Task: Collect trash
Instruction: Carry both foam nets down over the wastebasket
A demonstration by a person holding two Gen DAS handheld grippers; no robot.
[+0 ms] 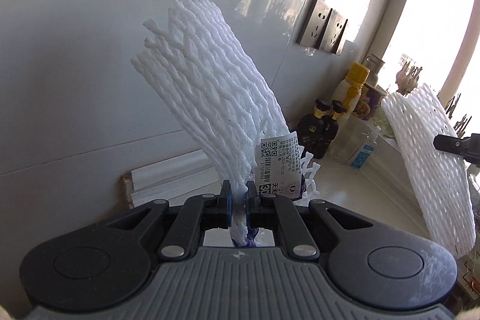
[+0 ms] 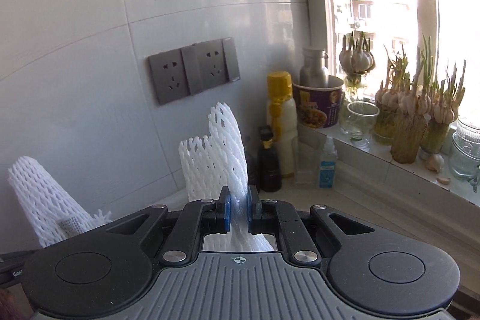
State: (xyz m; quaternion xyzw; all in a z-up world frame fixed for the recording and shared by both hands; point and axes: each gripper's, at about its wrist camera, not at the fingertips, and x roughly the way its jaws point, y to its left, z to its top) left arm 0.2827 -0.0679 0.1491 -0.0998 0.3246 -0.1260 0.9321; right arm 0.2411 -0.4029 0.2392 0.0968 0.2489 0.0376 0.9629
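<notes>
My left gripper is shut on a white foam fruit net that stands up from the jaws, with a barcode label and a purple scrap pinched alongside. My right gripper is shut on a second white foam net, held upright above the counter. In the left wrist view that second net hangs at the right with a right fingertip on it. The right wrist view shows the left hand's net at the lower left.
Tiled wall with grey sockets lies ahead. In the counter corner stand dark bottles, a yellow-capped bottle, a purple noodle cup, a small clear bottle. Jars of sprouting garlic line the windowsill.
</notes>
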